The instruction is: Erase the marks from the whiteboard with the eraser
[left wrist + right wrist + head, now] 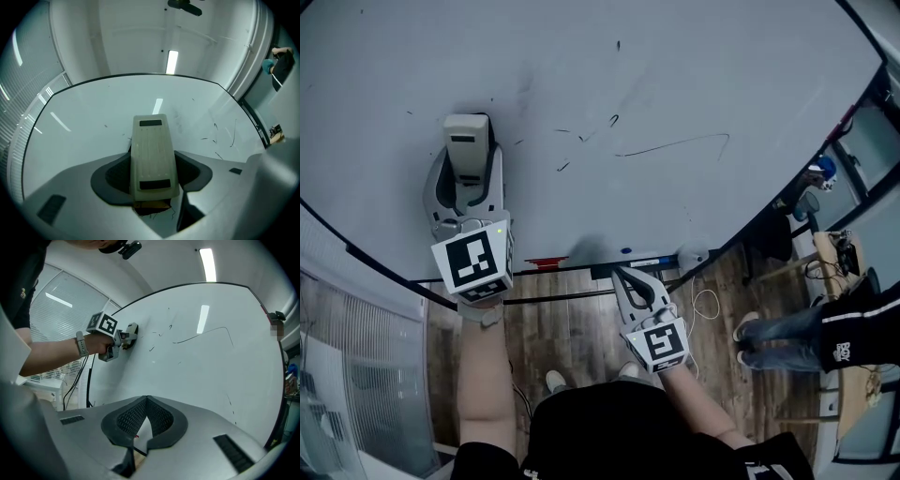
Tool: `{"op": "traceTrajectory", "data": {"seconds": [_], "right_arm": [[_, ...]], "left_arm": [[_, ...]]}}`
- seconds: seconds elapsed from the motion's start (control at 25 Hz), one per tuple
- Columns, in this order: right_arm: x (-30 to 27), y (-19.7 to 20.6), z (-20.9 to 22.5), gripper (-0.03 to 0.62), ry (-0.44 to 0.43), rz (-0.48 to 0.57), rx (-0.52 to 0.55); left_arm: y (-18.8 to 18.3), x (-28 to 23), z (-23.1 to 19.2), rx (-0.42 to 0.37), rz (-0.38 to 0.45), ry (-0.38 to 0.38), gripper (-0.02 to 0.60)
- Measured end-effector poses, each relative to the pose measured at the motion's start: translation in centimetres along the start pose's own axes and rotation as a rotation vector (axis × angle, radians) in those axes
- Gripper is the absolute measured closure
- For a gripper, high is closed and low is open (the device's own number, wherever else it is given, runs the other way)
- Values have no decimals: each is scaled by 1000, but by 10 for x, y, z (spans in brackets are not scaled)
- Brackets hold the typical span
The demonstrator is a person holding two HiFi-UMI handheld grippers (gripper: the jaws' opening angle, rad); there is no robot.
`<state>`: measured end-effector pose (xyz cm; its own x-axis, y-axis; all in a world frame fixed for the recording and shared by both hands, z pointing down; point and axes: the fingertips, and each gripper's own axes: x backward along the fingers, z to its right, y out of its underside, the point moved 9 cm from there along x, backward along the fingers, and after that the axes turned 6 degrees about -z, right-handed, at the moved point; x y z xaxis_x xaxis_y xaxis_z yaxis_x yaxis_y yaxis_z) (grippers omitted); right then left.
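Eraser (467, 141), a pale beige plastic block with a ribbed back and rounded corners, lies against the whiteboard (694, 66) at upper left of the head view. It is clamped between the dark padded jaws of the left gripper (469, 176). Thin black marks (675, 145), one long curved stroke and short flecks, cross the glossy board to its right. At lower centre the right gripper (628, 281) hangs by the board's bottom edge, its jaws pressed together on nothing.
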<state>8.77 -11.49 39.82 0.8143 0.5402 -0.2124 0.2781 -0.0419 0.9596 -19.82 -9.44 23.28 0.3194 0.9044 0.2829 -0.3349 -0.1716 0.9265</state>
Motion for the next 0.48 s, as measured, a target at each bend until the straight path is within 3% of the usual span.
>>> {"op": "traceTrajectory", "data": {"seconds": [0.24,0.36,0.48], "right_arm": [[14,7,14,568,50,-5,-17],[24,11,25,568,90,-10,-32],[34,18,34,567,131,-17,-52]], "left_arm": [[-30,-12,61,-124,74,72,311],[-33,-15,101,-228,57,128,311],[-24,-19,142,-214,43,181,310]]}}
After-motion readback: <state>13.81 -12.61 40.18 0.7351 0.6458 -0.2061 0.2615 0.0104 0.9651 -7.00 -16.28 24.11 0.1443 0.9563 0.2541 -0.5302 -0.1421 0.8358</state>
